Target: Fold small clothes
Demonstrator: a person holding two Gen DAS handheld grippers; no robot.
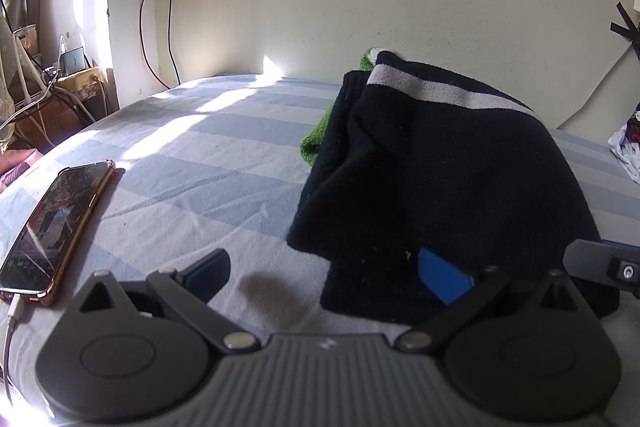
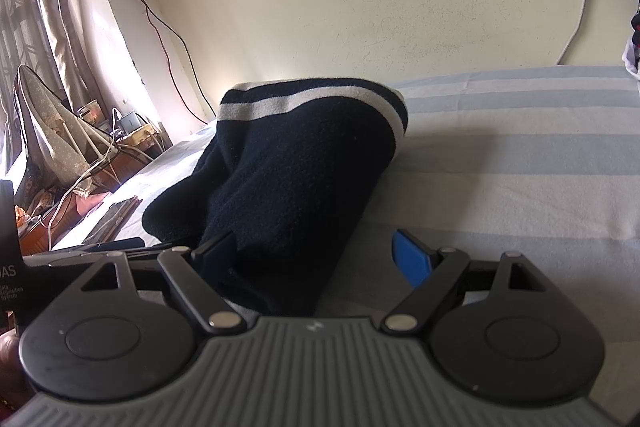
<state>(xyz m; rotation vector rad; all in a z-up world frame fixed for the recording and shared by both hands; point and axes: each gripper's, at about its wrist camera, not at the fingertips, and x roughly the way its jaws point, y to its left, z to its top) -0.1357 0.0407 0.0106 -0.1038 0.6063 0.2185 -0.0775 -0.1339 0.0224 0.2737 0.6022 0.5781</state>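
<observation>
Both claws, left and right, hang released at the dark knit garment's near hem on the bed; seemingly soft and floppy, so we'd pinch its corners.

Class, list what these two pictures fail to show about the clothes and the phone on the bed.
- Green garment: left wrist view, mostly hidden under the dark sweater; its type is unclear.
- Sweater's near edge: right wrist view, hidden behind the right gripper.
- Phone: screen too glary to read.
- White cloth: cut off by the right edge.
</observation>
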